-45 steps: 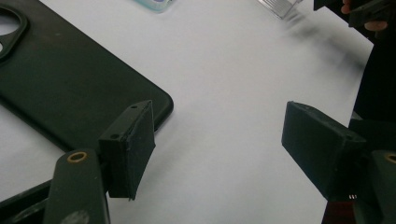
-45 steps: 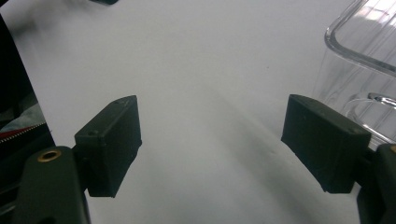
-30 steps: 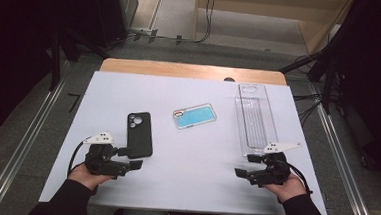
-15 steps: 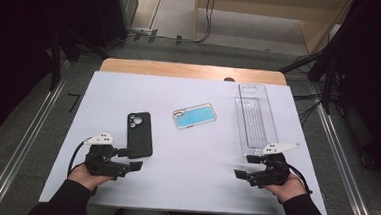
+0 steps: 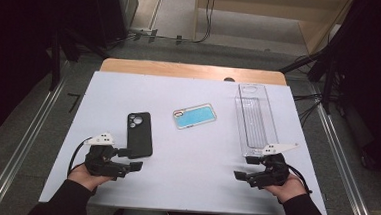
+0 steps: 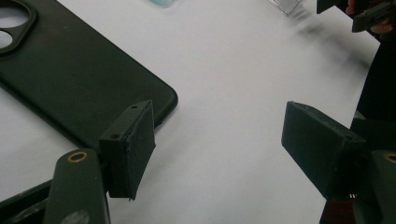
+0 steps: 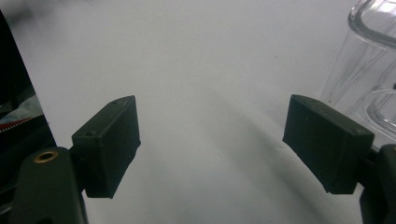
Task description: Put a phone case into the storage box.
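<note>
Beside left gripper [image 5: 131, 160]: black phone case [image 5: 139, 134], flat, camera cutout far end.

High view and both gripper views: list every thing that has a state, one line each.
Black phone case: flat on the table, camera cutout at the far end, not gripped.
Blue phone case: flat, lying at a slant, untouched.
Clear tray: upright, empty.
Left gripper: open, beside the black phone case's near corner.
Right gripper: open, nothing between its jaws.
</note>
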Available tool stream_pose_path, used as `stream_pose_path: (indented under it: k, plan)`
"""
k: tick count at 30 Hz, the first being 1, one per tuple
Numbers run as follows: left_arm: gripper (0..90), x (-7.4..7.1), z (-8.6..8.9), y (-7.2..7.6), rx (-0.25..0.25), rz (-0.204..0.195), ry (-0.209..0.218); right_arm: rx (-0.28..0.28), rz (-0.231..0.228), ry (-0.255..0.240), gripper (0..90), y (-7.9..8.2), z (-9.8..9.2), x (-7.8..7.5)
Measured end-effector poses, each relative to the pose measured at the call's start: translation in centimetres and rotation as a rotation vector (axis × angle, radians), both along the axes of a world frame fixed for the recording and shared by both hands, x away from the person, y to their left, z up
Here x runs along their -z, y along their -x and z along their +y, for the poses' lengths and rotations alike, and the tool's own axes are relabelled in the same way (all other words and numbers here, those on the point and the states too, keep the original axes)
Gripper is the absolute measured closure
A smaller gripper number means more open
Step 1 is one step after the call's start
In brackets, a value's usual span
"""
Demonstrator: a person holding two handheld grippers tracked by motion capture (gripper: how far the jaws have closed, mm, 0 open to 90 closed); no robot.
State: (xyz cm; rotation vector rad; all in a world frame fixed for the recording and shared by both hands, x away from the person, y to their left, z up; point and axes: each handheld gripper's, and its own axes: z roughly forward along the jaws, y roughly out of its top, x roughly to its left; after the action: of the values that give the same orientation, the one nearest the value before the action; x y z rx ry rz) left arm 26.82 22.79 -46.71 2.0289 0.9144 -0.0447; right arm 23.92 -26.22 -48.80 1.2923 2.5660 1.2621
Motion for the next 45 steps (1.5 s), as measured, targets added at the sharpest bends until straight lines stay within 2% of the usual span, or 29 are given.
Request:
stream_pose_path:
  k: [8,13,15,17,18,19,20,24,30,35,39,45]
  plan:
    - [25.8,0.0,0.0,0.0,0.001,0.007,-0.005,-0.011,-0.001,0.01,16.6,-0.1,0.0,0.1]
    - [25.8,0.0,0.1,0.0,-0.005,0.011,-0.002,0.01,0.03,-0.021,16.6,-0.3,0.2,-0.2]
    - [25.8,0.0,0.2,-0.1,-0.003,0.012,0.0,0.022,0.039,-0.032,16.6,-0.5,0.3,-0.7]
    - [25.8,-0.1,0.2,-0.1,-0.003,0.013,0.002,0.019,0.013,-0.024,16.6,-0.5,0.7,-1.6]
    - [25.8,-0.1,0.1,-0.2,-0.017,0.03,0.004,0.021,0.008,-0.033,16.6,-0.5,0.9,-1.9]
    - [25.8,-0.1,0.1,-0.2,-0.017,0.03,0.004,0.021,0.008,-0.033,16.6,-0.5,0.9,-1.9]
    - [25.8,-0.1,0.1,-0.3,-0.037,0.054,0.004,0.01,0.002,-0.037,16.6,-0.6,1.2,-2.4]
    - [25.8,-0.1,0.1,-0.2,-0.033,0.036,0.019,-0.03,-0.019,0.01,16.6,-0.9,2.3,-2.7]
    - [25.8,0.0,0.2,-0.2,-0.033,0.028,-0.009,-0.031,-0.021,0.009,16.7,-1.9,3.8,-3.3]
    - [25.8,0.0,0.2,-0.1,-0.033,0.022,-0.016,-0.017,-0.013,-0.004,16.7,-2.8,4.7,-3.5]
    - [25.8,0.0,0.2,-0.1,-0.032,0.018,-0.014,-0.032,-0.023,0.016,17.4,-3.5,5.3,-3.8]
    - [25.8,0.0,0.1,-0.1,-0.028,0.018,-0.015,-0.015,-0.032,-0.003,17.4,-4.5,6.3,-4.2]
